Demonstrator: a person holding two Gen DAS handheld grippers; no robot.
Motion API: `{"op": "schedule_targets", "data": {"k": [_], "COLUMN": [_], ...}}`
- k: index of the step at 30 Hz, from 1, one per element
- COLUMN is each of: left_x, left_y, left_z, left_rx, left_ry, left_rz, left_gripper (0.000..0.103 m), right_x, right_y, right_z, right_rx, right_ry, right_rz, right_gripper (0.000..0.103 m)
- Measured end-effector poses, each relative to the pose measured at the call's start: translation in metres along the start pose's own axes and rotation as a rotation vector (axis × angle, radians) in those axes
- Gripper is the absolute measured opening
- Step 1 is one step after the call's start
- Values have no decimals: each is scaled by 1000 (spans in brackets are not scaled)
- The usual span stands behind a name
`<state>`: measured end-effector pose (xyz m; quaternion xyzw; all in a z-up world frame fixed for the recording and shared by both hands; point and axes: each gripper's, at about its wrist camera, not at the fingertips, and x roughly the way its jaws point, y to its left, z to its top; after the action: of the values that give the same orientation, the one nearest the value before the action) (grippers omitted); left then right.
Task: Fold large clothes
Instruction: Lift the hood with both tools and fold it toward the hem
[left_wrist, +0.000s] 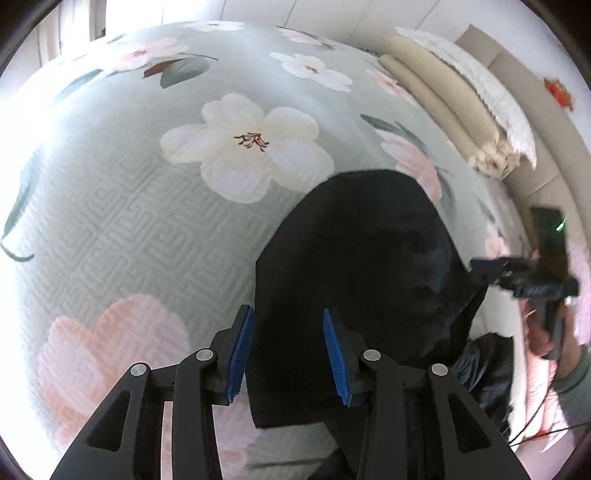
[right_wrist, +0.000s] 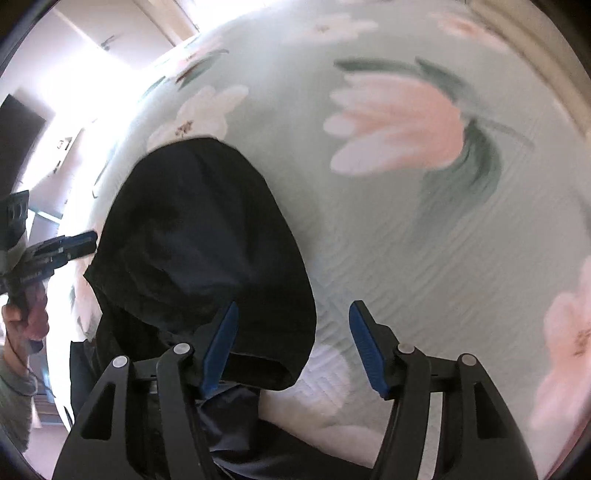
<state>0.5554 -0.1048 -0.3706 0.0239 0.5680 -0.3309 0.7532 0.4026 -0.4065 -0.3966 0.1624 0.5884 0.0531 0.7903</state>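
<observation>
1. The black garment (left_wrist: 365, 280) lies partly folded on the floral bedspread (left_wrist: 147, 229), lower centre-right of the left wrist view.
2. It looks soft, limp and light, probably slightly slick; its near folded edge seems the best place to pinch.
3. Left gripper (left_wrist: 290, 354): fingers released, straddling the cloth.
4. Right gripper (right_wrist: 291, 347): fingers released, at the hem.
5. Count: one garment, two grippers, one bedspread.

Matt black cloth garment (left_wrist: 354, 266) on quilted, textured floral bedspread (left_wrist: 147, 229).
</observation>
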Motion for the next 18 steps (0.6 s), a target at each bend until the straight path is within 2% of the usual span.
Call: {"op": "schedule_targets", "data": {"k": [3, 8, 10, 13, 14, 15, 16, 18], "left_x": [13, 47, 56, 65, 65, 63, 58, 43], "left_y": [13, 27, 30, 30, 28, 25, 20, 11], "left_z": [3, 5, 4, 1, 0, -1, -3, -7], "left_rx": [-54, -115, -139, -151, -145, -123, -101, -74], "left_ry": [47, 131, 137, 131, 120, 100, 81, 35], "left_rz": [-93, -198, -232, -264, -261, -247, -219, -184], "left_gripper": [40, 43, 44, 44, 42, 32, 29, 17], "right_x": [12, 29, 39, 46, 47, 46, 44, 35], "right_y": [-6, -10, -8, 2, 4, 6, 10, 21], "right_z": [3, 10, 15, 16, 18, 18, 20, 19], "right_rx": [14, 31, 33, 9, 5, -3, -18, -54], "right_ry": [30, 69, 85, 77, 73, 71, 60, 28], "right_rz": [44, 136, 186, 180, 183, 190, 186, 141], "right_gripper": [65, 65, 65, 64, 54, 46, 39, 25]}}
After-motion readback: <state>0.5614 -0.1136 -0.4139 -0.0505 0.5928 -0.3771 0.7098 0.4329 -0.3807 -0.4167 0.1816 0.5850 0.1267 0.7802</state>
